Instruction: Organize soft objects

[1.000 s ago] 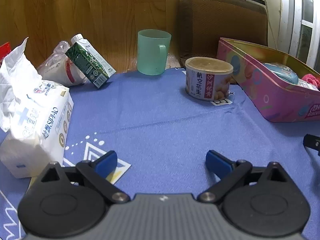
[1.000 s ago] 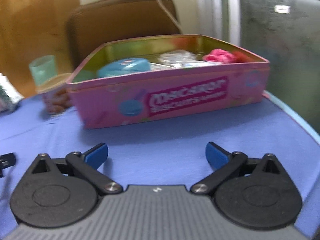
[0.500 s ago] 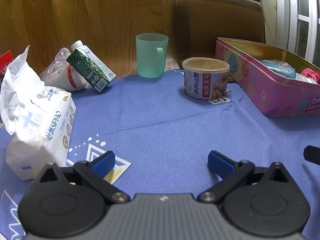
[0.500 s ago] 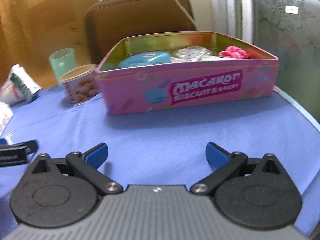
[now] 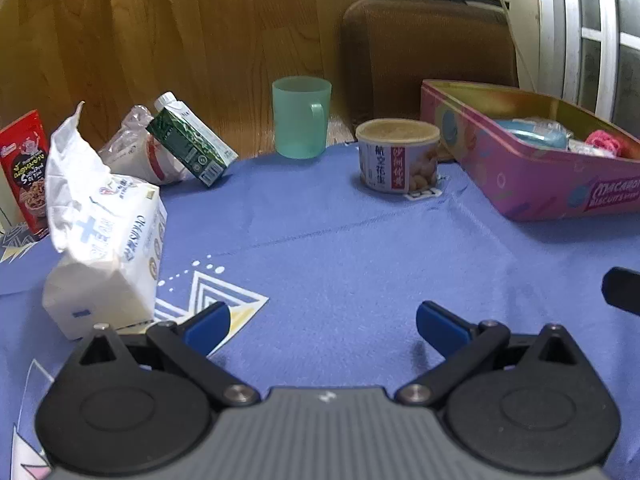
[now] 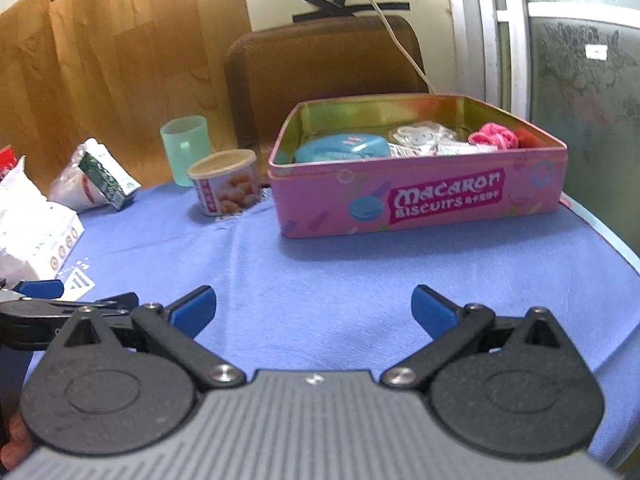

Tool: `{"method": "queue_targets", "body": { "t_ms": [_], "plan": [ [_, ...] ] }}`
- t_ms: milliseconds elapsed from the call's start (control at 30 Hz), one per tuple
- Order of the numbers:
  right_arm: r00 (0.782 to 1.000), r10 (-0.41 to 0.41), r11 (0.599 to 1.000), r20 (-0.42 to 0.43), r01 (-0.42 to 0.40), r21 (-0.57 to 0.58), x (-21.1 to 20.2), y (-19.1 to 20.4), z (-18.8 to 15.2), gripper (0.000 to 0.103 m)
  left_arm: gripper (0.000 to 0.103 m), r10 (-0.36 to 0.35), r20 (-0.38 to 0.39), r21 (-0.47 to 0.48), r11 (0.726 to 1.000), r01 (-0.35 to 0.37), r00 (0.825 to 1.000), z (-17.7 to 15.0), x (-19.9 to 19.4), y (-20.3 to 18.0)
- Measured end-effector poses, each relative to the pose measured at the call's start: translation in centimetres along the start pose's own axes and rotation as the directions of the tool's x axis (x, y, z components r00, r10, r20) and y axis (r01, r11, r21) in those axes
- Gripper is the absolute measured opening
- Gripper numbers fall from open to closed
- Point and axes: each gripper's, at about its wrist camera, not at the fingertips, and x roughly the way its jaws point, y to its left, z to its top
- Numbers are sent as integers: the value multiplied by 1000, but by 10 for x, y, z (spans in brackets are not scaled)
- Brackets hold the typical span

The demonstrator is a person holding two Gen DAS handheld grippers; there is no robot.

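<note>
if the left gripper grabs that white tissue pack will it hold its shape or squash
Likely squash: the tissue pack has a crumpled, torn-open wrapper top, so it looks soft. It probably weighs little for its bulk, being paper. The loose flap may flop or tear if pinched there; the block below looks safer for the open left gripper.

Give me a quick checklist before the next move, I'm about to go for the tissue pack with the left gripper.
1. Left gripper open and empty: ok.
2. Right gripper open and empty: ok.
3. Tissue pack within view, lying to the left of the left gripper: ok.
4. Path to the tissue pack clear of the milk carton and green cup: ok, both stand farther back.
5. Room left in the pink tin: cannot tell, several items already inside.
6. Grippers apart from each other: ok, though close.
</note>
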Motion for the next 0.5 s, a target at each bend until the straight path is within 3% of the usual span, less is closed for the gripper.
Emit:
{"method": "queue_targets", "body": {
  "t_ms": [500],
  "plan": [
    [996,37,999,83,-34,-34,-22,19,-2,103,103,24,89,-16,1000,-23,996,6,-35,3]
  ]
}}
